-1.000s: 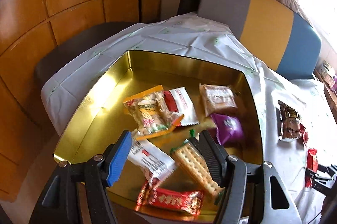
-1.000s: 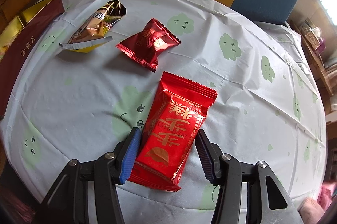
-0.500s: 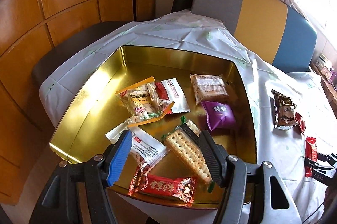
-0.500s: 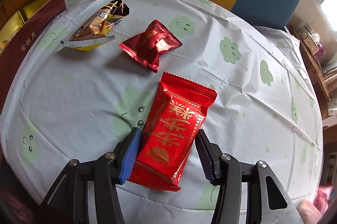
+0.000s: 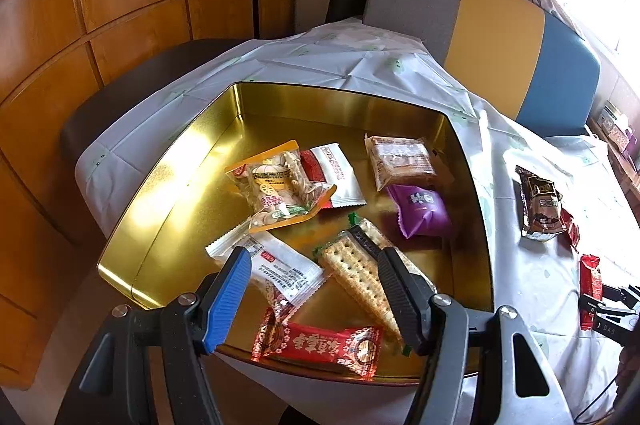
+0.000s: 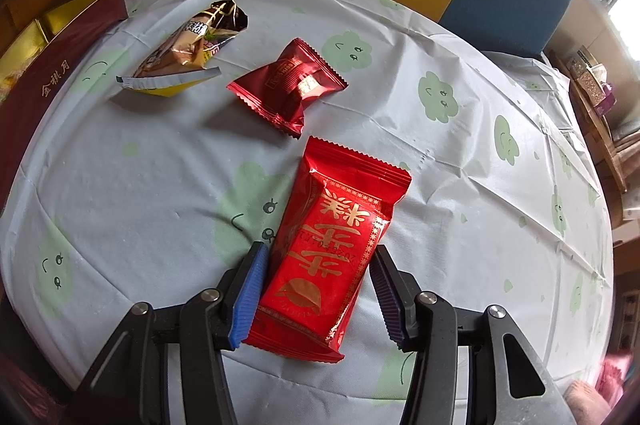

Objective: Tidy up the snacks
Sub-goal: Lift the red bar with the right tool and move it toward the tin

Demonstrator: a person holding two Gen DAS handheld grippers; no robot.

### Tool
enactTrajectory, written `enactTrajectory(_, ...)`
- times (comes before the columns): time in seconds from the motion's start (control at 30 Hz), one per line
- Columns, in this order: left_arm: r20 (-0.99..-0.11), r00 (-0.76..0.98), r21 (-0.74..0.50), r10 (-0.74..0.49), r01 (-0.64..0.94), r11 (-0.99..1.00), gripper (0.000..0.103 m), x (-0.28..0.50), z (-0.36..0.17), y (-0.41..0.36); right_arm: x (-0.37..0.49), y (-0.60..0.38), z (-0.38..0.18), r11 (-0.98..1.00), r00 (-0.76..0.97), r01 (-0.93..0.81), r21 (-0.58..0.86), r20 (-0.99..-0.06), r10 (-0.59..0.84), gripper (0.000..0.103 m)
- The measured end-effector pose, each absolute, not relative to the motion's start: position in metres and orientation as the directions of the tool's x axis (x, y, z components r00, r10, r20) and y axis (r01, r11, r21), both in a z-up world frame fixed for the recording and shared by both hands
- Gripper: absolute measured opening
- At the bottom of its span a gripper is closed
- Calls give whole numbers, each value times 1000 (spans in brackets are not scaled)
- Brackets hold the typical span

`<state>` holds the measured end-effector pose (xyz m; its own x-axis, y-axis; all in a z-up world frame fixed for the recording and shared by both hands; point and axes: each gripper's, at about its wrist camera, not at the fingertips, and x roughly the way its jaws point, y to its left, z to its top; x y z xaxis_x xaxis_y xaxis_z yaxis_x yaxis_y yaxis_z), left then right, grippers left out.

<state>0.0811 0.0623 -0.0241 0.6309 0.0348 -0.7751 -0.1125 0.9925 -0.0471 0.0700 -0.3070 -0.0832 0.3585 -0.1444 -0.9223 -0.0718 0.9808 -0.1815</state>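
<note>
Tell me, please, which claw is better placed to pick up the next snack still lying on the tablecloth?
The right claw: its fingers already straddle the bright red packet on the tablecloth. The left claw hangs open and empty over the gold tin, away from the loose snacks.

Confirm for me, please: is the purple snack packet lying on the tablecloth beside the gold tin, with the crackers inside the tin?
Not quite. The purple snack packet lies inside the gold tin, near the crackers, not on the tablecloth. The left wrist view shows it.
</note>
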Motion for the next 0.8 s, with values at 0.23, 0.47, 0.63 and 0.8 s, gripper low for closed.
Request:
enactTrajectory(0.23,-761,647,-57,41,-129,990,66,78,-20,73,71,-312,-82,987,354,-47,-157,-926,-130,51)
enactTrajectory(0.47,-756,653,-64,49,-149,987,66,72,-19,84,72,-310,-80,987,346,-34,-159,-928,-138,49)
enactTrajectory(0.63,-754,655,-76,49,-161,984,66,69,-20,92,69,-305,-76,992,351,-18,-129,-929,-114,48)
enactTrajectory(0.8,-749,660,-76,53,-165,983,66,65,-19,97,64,-292,-66,998,374,-19,-63,-926,-52,48)
